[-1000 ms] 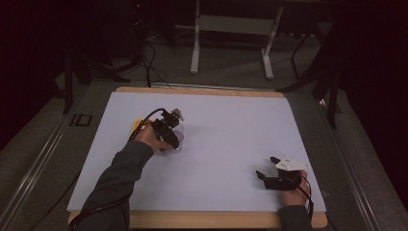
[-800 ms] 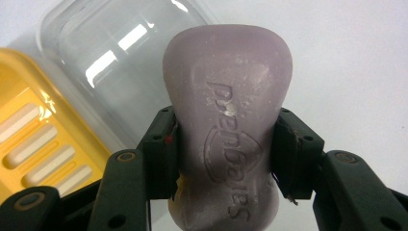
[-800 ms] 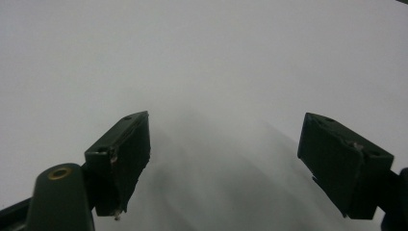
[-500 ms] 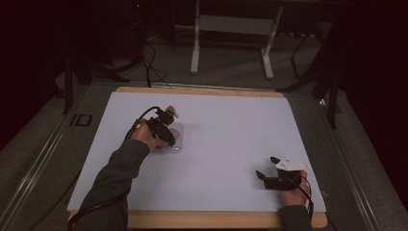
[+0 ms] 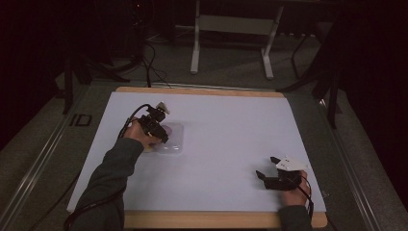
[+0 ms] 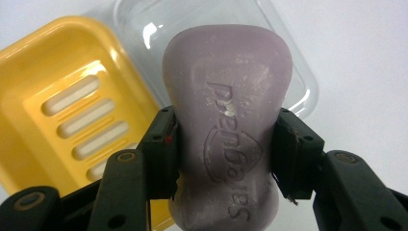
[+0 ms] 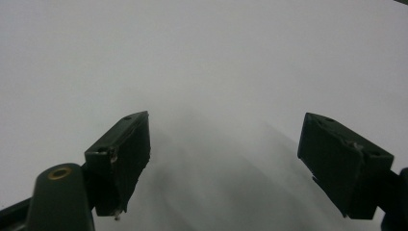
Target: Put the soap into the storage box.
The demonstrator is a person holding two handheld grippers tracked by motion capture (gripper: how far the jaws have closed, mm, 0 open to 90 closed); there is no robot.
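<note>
A purple bar of soap (image 6: 227, 120) with embossed lettering is clamped between the jaws of my left gripper (image 6: 223, 149), held above a yellow slotted soap dish (image 6: 62, 115) and a clear plastic lid (image 6: 144, 29) behind it. In the high view the left gripper (image 5: 161, 131) is at the left middle of the white mat, over the clear lid (image 5: 174, 139); a sliver of the yellow dish (image 5: 148, 149) peeks out beside the hand. My right gripper (image 5: 266, 173) rests near the front right corner, jaws wide apart. Nothing but bare mat lies between the right gripper's fingertips (image 7: 223, 159).
The white mat (image 5: 226, 130) covers a wooden table top (image 5: 202, 219). Metal stand legs (image 5: 231, 43) and cables lie on the dark floor beyond the far edge. A rail runs along the table's left side (image 5: 43, 159).
My left hand with the soap has slid a little toward the left and nearer along the mat. The right hand has kept still.
</note>
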